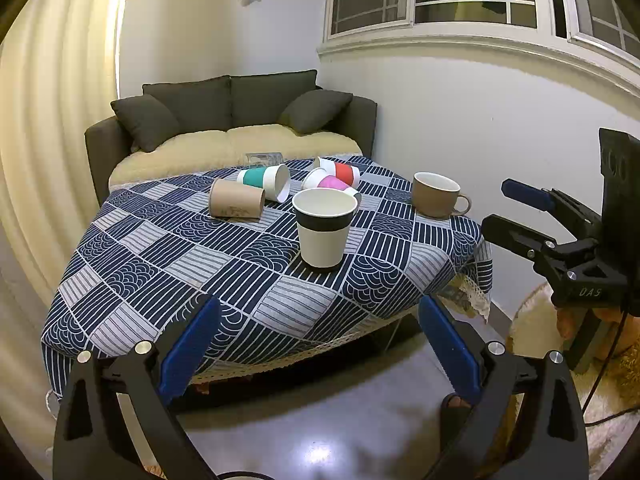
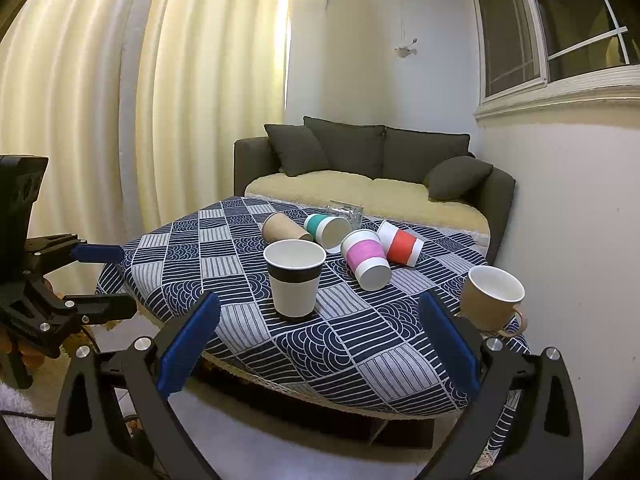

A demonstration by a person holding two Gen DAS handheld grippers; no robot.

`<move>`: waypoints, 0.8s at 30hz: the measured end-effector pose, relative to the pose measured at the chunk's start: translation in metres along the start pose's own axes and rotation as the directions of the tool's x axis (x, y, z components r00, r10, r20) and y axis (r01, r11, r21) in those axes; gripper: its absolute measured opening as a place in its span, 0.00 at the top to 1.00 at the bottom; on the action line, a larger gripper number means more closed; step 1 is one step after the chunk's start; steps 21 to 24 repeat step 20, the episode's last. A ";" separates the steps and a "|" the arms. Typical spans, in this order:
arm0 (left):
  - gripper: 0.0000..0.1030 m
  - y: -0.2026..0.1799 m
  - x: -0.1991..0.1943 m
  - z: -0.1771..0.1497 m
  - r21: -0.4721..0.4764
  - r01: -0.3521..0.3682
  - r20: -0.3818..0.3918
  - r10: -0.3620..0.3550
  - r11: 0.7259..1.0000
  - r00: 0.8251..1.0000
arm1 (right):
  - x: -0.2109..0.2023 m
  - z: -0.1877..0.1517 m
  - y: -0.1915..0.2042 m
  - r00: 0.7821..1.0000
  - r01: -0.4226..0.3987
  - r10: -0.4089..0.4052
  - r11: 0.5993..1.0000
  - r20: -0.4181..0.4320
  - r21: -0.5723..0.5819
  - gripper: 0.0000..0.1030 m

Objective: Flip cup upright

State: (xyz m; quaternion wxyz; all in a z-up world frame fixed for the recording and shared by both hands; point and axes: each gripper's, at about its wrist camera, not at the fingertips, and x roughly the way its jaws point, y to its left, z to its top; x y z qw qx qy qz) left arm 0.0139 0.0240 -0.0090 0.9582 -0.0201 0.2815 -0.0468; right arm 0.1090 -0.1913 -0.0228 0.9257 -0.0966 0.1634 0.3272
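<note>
A white paper cup with a black band (image 1: 325,232) (image 2: 295,277) stands upright mid-table. Behind it lie a brown cup (image 1: 236,199) (image 2: 283,229), a teal-banded cup (image 1: 265,179) (image 2: 327,229), a pink-banded cup (image 1: 330,183) (image 2: 366,259) and a red-banded cup (image 1: 340,171) (image 2: 400,243), all on their sides. My left gripper (image 1: 320,344) is open and empty, off the table's near edge. My right gripper (image 2: 320,344) is open and empty, also short of the table; it shows at the right of the left wrist view (image 1: 508,208).
A tan mug (image 1: 437,195) (image 2: 493,298) stands upright near the table's right edge. A clear glass (image 1: 264,158) (image 2: 345,213) sits at the far edge. The table (image 1: 160,248) (image 2: 380,344) has a blue patterned cloth. A dark sofa (image 1: 232,120) (image 2: 380,160) stands behind.
</note>
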 end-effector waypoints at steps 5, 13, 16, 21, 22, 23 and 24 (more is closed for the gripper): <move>0.06 0.002 0.000 -0.001 0.000 0.002 0.002 -0.002 1.000 1.000 | 0.000 0.000 0.000 1.000 0.000 0.000 1.000 -0.001 -0.001 0.05; 0.06 0.001 -0.001 0.000 -0.001 -0.002 0.000 0.002 1.000 1.000 | 0.000 -0.001 0.000 1.000 0.000 0.000 1.000 -0.001 -0.001 0.05; 0.06 0.001 -0.001 0.000 0.002 -0.001 0.001 0.001 1.000 1.000 | 0.000 -0.001 0.000 1.000 -0.001 0.001 1.000 -0.001 0.000 0.05; 0.06 0.000 -0.001 0.000 0.007 0.000 0.001 0.000 1.000 1.000 | -0.001 -0.001 0.000 1.000 0.000 0.000 1.000 -0.001 -0.001 0.05; 0.06 0.000 -0.001 0.000 0.007 0.000 0.001 0.000 1.000 1.000 | -0.001 -0.001 0.000 1.000 0.000 0.000 1.000 -0.001 -0.001 0.05; 0.06 0.000 -0.001 0.000 0.007 0.000 0.001 0.000 1.000 1.000 | -0.001 -0.001 0.000 1.000 0.000 0.000 1.000 -0.001 -0.001 0.05; 0.06 0.000 -0.001 0.000 0.007 0.000 0.001 0.000 1.000 1.000 | -0.001 -0.001 0.000 1.000 0.000 0.000 1.000 -0.001 -0.001 0.05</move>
